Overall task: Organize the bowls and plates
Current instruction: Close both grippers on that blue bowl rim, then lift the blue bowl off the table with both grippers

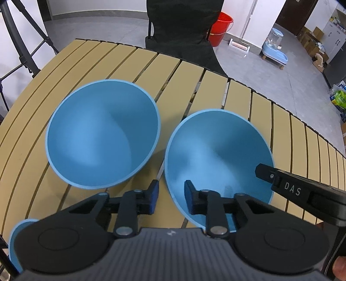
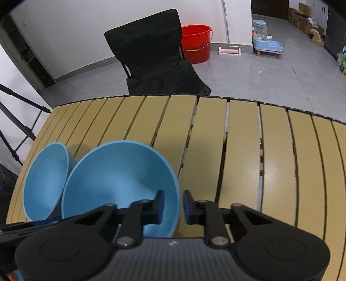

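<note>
Two blue bowls side by side on a slatted tan table [image 2: 242, 151], nearly touching: left bowl [image 1: 103, 134] sitting free, right bowl [image 1: 216, 155] straddled by both claws. Edge of a third blue dish [image 1: 15, 240], maybe a plate, poking out at the near left corner under the left claw's body; hard to say more.

Left claw [image 1: 170, 197] astride the near-left rim of the right bowl, one pad outside the wall, one inside, with a visible gap to the wall on both sides, so not clamped as far as can be seen. Right claw [image 2: 173, 206] set the same way over the right-hand rim of that bowl, one pad in the bowl, one out over the table, again not clearly pressing the wall.

Table slats running away from the cameras, dark gaps between them, a few wider gaps near the middle. Whole right half of the tabletop bare, far edge well beyond the bowls, left bowl not far from the left edge.

Past the table: black folding chair [image 2: 151, 54] right up against the far edge, red bucket [image 2: 195, 43] behind it by the white wall, blue pet water feeder [image 2: 265, 41] on the grey floor, cardboard boxes [image 2: 302, 17] further back, black tripod legs [image 1: 23, 47] off the left side.
</note>
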The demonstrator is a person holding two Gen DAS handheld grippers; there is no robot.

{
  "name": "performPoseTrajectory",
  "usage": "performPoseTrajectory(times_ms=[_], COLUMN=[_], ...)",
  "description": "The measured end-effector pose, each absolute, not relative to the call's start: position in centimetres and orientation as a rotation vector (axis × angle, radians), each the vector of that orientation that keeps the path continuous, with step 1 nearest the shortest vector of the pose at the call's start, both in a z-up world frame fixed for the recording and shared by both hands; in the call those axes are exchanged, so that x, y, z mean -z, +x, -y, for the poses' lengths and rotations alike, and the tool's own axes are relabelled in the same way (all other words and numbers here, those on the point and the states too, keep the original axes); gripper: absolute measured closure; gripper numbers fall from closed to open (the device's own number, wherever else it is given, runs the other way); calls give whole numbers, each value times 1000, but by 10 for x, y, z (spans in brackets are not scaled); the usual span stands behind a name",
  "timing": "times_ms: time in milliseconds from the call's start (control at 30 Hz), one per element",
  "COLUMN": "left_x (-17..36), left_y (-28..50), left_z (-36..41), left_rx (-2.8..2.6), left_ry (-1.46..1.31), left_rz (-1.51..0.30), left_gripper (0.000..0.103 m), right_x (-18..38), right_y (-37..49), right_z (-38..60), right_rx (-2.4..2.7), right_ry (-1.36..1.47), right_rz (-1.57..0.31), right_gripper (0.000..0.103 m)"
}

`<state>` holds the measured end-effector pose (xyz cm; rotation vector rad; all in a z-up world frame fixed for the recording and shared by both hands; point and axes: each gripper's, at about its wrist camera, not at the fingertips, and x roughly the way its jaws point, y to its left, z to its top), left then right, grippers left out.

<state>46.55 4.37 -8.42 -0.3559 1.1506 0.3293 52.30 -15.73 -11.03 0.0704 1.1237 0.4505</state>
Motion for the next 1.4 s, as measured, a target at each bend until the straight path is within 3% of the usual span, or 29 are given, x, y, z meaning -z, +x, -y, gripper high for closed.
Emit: performPoseTrajectory(times_ms=[267,1400], left_x=[86,62], left_y=[468,445], left_z=[-40,-25], left_rx=[-337,-317], left_ry=[-330,-295], left_rz=[-1137,-1087], left_gripper=[91,92], right_x=[114,87], right_y=[523,491], right_z=[161,177], right_rx=[-438,-415], right_ry=[94,104], right_rz=[-1115,-1049], right_gripper=[98,99])
